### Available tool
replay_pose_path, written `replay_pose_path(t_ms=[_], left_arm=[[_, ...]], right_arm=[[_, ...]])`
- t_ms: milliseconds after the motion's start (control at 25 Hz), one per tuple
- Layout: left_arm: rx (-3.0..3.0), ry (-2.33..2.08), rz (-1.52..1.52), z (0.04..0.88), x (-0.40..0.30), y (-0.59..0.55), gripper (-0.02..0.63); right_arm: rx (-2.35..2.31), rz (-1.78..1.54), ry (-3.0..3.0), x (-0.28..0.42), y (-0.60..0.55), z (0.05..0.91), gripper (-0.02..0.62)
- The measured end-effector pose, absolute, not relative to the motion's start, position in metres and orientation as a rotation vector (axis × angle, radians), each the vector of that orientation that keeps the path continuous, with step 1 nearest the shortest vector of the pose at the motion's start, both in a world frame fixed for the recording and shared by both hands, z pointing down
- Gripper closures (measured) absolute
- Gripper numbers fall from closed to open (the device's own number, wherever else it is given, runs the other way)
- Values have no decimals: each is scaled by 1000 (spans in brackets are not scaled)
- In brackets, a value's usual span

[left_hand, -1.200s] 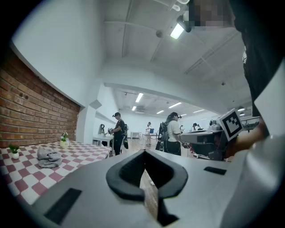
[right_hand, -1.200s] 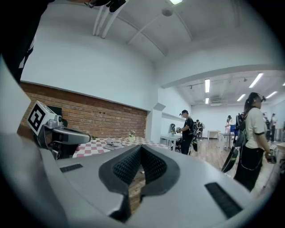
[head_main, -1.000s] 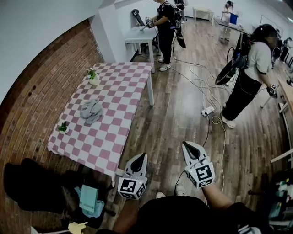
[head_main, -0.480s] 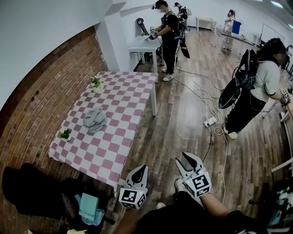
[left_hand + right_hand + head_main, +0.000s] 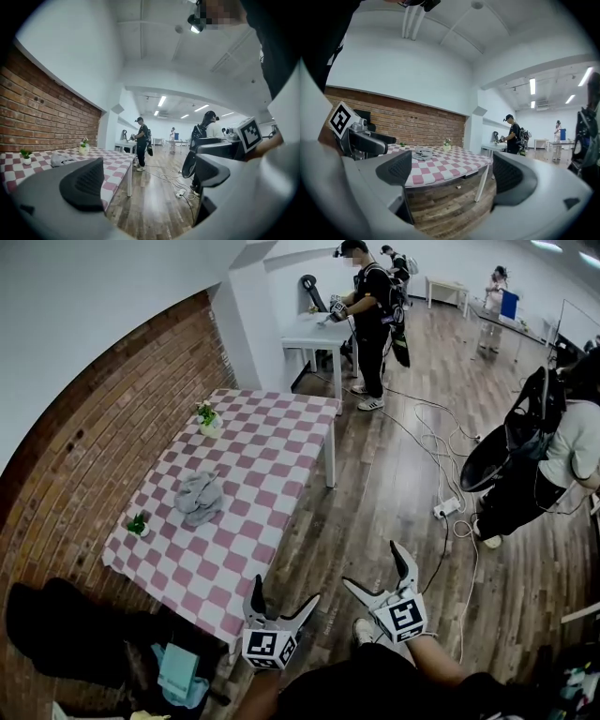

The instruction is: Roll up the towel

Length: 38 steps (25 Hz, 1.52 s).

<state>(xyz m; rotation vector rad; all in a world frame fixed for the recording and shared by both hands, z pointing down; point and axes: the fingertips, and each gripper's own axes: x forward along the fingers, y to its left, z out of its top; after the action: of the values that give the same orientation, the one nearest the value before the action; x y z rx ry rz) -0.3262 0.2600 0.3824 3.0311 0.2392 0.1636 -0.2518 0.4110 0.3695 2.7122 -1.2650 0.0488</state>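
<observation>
Both claws hang empty at the bottom of the head view. The left gripper (image 5: pixel 286 593) and right gripper (image 5: pixel 375 566) have just been opening, and their jaws now stand wide with nothing between them. The grey towel (image 5: pixel 199 498) lies crumpled left of centre on the checked table (image 5: pixel 272 456), well apart from either. The step in hand looks like the approach. Done well, it likely means closing in squarely, then spreading the towel flat before pinching one edge evenly.
</observation>
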Motion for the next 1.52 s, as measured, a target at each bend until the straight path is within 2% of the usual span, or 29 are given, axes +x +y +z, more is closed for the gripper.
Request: replay_pose_path(t_ms=[80, 200, 480, 720, 1040, 1520], left_arm=[[3035, 199, 162, 383, -308, 258, 12], [3041, 127, 174, 384, -281, 256, 12], [3064, -29, 268, 397, -237, 240, 12], [3066, -186, 336, 408, -230, 218, 13], [3015, -325, 420, 436, -225, 166, 26], [2961, -396, 426, 447, -172, 55, 44]], right_arm=[[2682, 37, -1321, -233, 405, 371, 39], [2633, 64, -1398, -202, 399, 371, 5], [2508, 92, -1579, -137, 386, 388, 5], [2401, 145, -1756, -112, 354, 402, 5], [2220, 174, -1891, -96, 283, 429, 6], [1993, 103, -1904, -43, 139, 435, 8]])
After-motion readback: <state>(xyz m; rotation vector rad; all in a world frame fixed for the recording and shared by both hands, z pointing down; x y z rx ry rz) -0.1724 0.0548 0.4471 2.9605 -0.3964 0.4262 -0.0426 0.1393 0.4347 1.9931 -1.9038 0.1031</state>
